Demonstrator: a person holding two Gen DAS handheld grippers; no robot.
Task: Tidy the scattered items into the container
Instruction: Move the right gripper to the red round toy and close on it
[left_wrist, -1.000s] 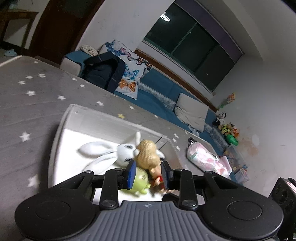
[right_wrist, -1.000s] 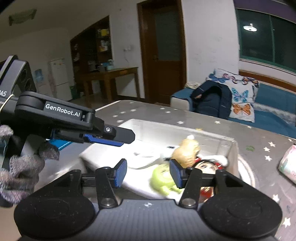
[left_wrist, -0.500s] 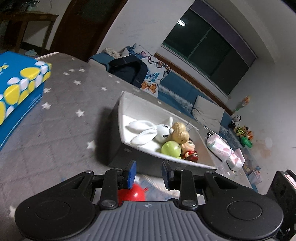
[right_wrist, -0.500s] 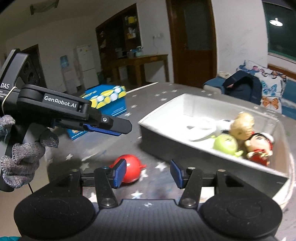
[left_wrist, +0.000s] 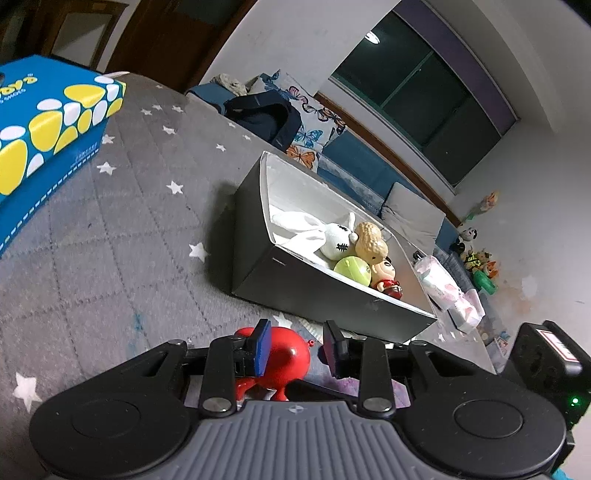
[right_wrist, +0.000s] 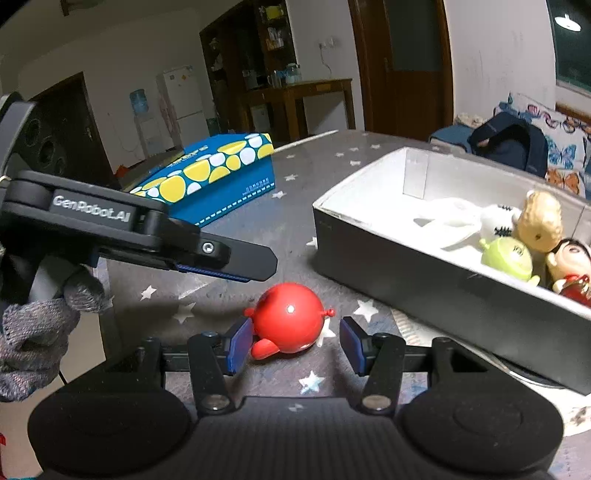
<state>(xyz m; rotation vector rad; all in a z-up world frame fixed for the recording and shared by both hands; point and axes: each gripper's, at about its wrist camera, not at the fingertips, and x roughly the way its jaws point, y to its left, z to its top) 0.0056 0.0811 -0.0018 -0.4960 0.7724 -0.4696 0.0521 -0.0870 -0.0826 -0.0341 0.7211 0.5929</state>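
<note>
We find four toys already in the grey box (right_wrist: 424, 273): white rabbit (left_wrist: 332, 236), tan figure (right_wrist: 539, 221), green figure (right_wrist: 508, 256) and red-dressed doll (left_wrist: 386, 275). One red round toy (right_wrist: 288, 317) lies on the counter (left_wrist: 92, 266), just beside the box. Both the left tool (left_wrist: 297, 349) and the right tool (right_wrist: 293, 345) stand wide, empty, bracketing it. We judge only this item remains.
</note>
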